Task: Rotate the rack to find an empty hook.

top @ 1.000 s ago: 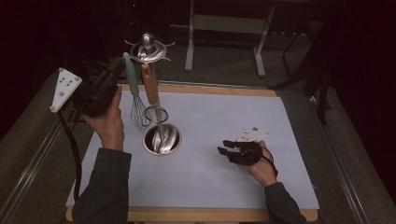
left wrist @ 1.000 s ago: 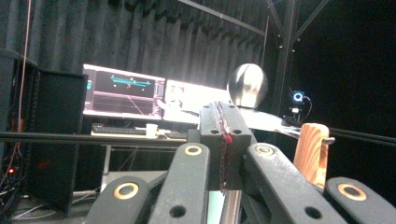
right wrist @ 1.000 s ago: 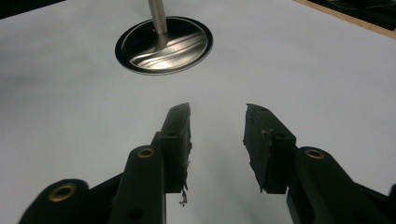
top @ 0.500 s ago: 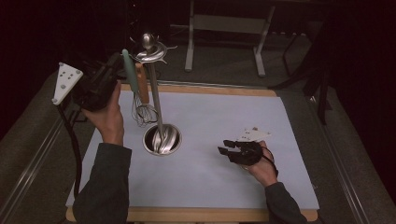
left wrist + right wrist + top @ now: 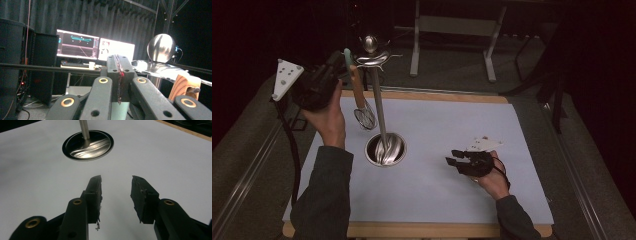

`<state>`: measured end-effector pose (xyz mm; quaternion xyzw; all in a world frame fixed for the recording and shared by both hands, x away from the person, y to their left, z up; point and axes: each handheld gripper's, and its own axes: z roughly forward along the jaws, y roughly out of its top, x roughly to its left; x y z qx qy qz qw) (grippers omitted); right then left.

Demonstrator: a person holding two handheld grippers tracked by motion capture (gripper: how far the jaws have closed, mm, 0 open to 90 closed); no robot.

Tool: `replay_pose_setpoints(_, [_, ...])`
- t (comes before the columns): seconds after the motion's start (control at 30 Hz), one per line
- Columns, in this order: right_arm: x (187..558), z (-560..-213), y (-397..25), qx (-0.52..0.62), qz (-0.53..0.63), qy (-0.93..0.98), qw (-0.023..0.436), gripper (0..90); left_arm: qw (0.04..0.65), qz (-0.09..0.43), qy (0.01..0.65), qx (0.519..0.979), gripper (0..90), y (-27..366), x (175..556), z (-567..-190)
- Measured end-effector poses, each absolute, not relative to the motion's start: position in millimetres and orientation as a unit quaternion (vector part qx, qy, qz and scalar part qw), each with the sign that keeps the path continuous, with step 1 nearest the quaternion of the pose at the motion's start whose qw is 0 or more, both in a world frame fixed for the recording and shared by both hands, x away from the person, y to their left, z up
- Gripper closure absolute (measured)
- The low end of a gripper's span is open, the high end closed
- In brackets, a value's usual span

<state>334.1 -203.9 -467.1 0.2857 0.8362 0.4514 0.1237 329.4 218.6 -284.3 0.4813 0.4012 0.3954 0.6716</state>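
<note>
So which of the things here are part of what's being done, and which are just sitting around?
In use:
- left tool, shut on the teal handle
- whisk hanging from the stand
- stand with round base and hooks

Idle:
- right tool, open, resting on the mat
- mat
- monitors behind

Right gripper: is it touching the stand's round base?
Apart. The right gripper view shows its open jaws short of the base, bare mat between; the high view shows the right gripper clear too.
</note>
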Motion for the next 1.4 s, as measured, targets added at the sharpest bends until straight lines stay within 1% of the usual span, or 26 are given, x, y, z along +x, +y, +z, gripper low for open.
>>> replay_pose_setpoints(0.4, [334.4, -466.1, -206.3, 0.286, 0.451, 0.836, 0.127, 59.8, 0.671, 0.390, 0.402, 0.486, 90.0, 220.6, 331.2, -282.6])
replay_pose_setpoints(0.8, [334.4, -465.6, -208.8, 0.289, 0.451, 0.834, 0.128, 59.8, 0.676, 0.391, 0.393, 0.486, 90.0, 222.0, 324.3, -282.8])
replay_pose_setpoints(1.2, [334.6, -464.5, -212.0, 0.292, 0.452, 0.832, 0.131, 59.6, 0.677, 0.393, 0.387, 0.488, 90.0, 230.9, 311.3, -294.5])
replay_pose_setpoints(1.4, [334.9, -463.6, -214.3, 0.294, 0.454, 0.830, 0.133, 59.3, 0.674, 0.387, 0.380, 0.501, 90.0, 233.1, 305.7, -300.5])
